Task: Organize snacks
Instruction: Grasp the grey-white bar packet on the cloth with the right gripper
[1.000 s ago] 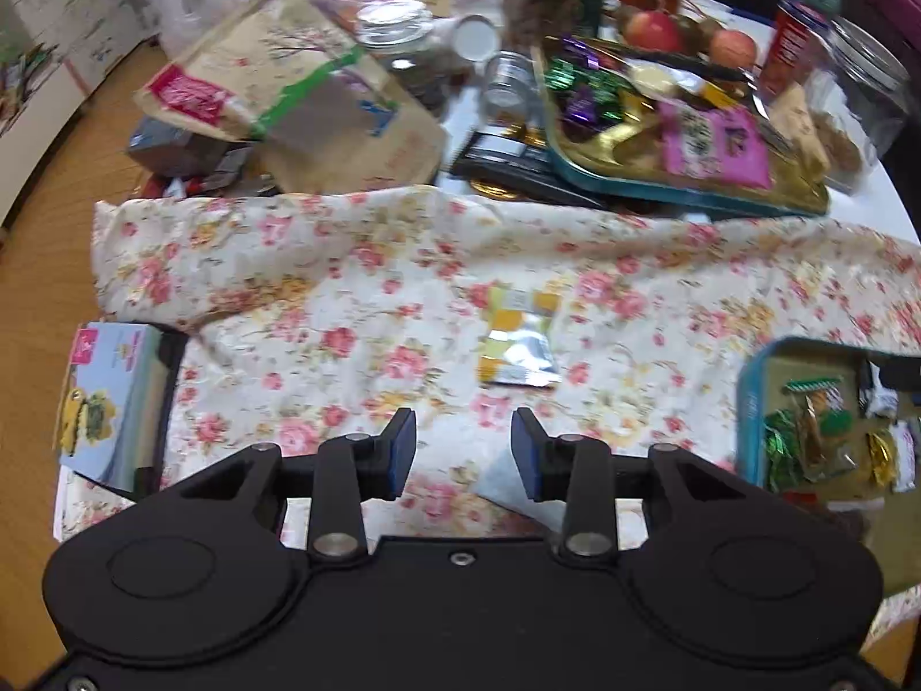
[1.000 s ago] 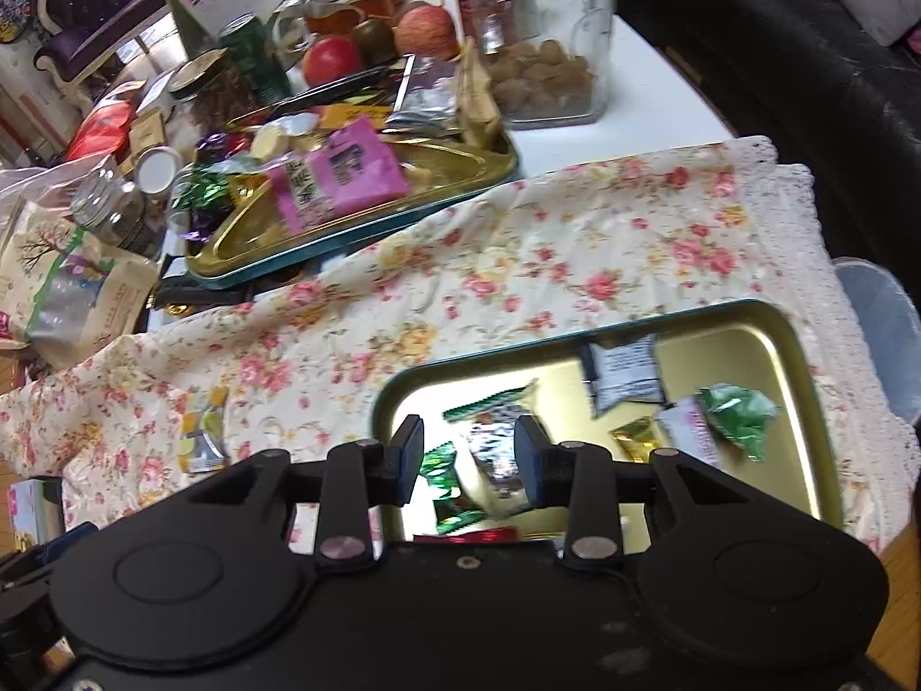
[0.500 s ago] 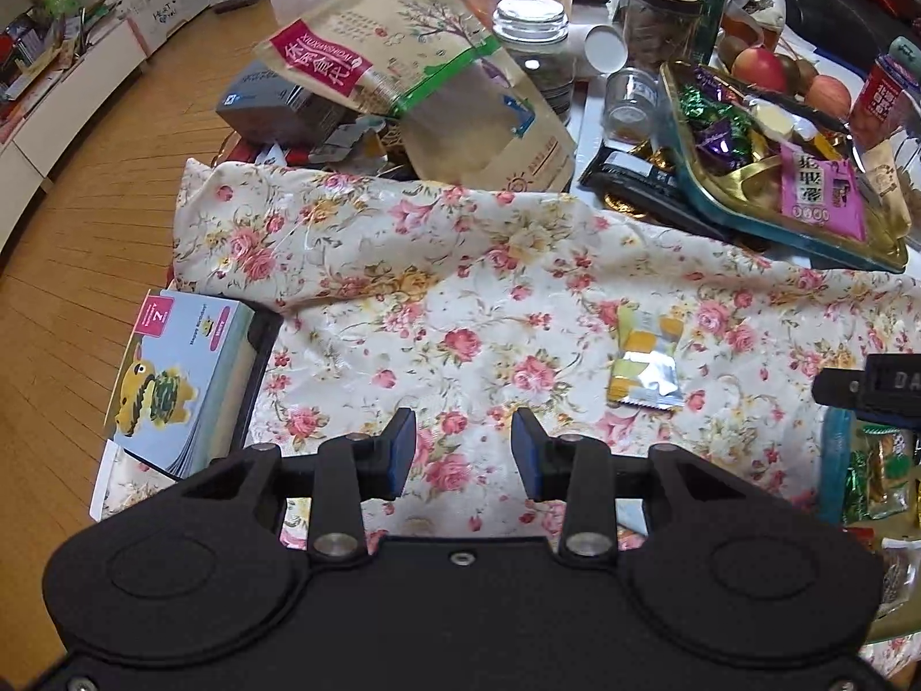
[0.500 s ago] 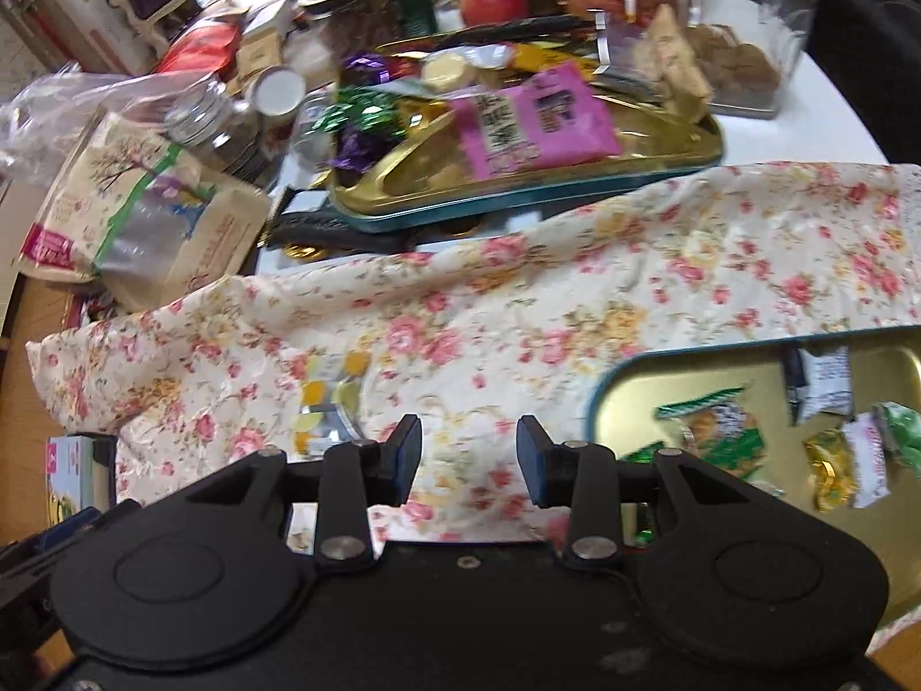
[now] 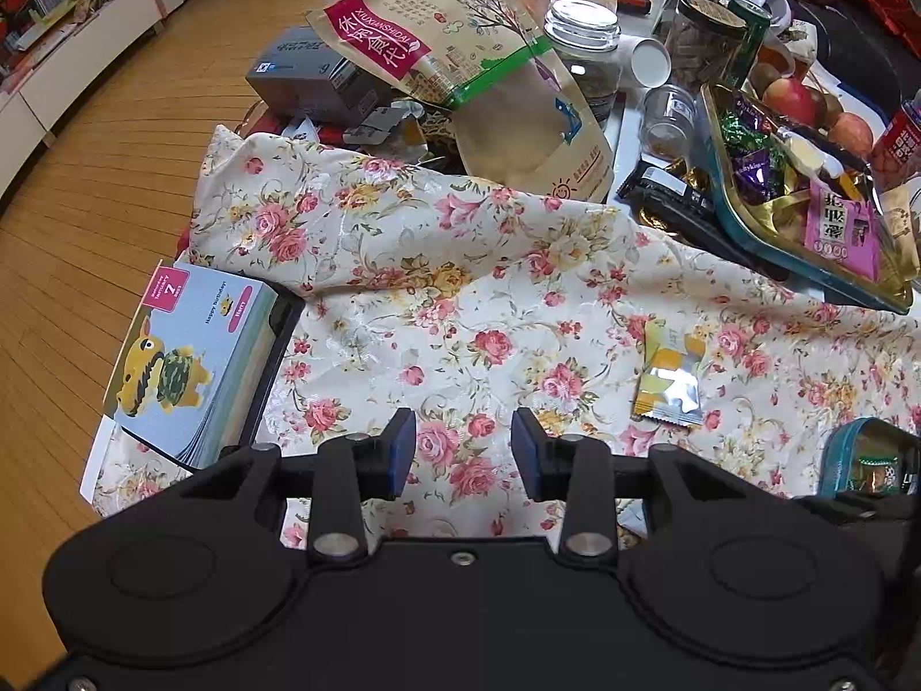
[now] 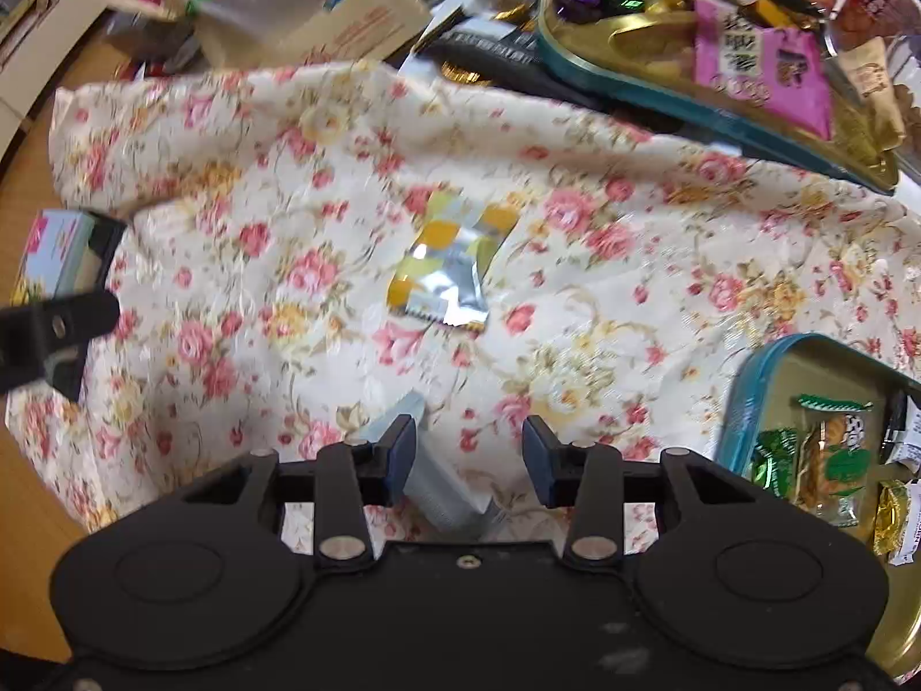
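Note:
A yellow and silver snack packet lies flat on the floral cloth; it also shows in the right wrist view. My left gripper is open and empty above the cloth, left of the packet. My right gripper is open and empty, hovering short of the packet. A pale blue-grey packet lies on the cloth under its left finger. A teal-rimmed gold tray with several wrapped snacks sits at the right. A second gold tray of sweets sits farther back.
A birthday picture box lies at the cloth's left edge. Behind the cloth are a large kraft snack bag, glass jars, a grey box and apples. Wooden floor lies left of the table.
Both grippers have swung left. The right gripper has left the near tray and now faces the yellow packet. The left gripper has shifted so the packet sits off to its right.

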Demonstrator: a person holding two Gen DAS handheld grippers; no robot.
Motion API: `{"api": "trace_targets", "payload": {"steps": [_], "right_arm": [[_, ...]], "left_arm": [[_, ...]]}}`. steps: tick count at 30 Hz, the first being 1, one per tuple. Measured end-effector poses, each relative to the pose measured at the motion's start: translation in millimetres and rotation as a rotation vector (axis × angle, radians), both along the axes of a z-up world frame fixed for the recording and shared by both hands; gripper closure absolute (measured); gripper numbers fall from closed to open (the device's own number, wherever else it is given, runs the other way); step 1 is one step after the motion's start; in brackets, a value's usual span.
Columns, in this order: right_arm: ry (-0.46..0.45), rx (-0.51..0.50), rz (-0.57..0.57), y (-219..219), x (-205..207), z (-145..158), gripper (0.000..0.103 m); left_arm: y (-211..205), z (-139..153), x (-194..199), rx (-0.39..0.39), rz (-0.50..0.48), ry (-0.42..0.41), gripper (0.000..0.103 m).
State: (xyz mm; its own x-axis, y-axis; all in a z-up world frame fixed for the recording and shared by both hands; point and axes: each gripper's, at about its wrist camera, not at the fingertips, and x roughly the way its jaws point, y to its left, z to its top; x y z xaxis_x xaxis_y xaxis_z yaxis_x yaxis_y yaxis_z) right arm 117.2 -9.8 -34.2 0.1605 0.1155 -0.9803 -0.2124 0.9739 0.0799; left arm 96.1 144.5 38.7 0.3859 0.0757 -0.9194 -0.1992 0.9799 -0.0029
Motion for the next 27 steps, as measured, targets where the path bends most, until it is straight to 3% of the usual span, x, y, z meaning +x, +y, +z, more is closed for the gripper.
{"api": "trace_targets", "payload": {"steps": [14,16,19,27], "right_arm": [[0.056,-0.009,0.055,13.6,-9.4,-20.3,0.060],[0.070,-0.001,0.052,12.7,-8.9,-20.9,0.064],[0.088,0.010,0.040,8.0,-10.2,-21.6,0.080],[0.076,0.077,0.017,-18.6,-18.1,-3.0,0.081]], "left_arm": [[-2.0,-5.7,3.7,-0.002,0.016,0.014,0.056],[-5.6,-6.8,5.4,0.000,0.015,0.015,0.056],[-12.5,-8.2,8.1,-0.003,0.008,0.019,0.056],[-36.1,-17.3,16.4,0.021,-0.027,0.026,0.056]]}}
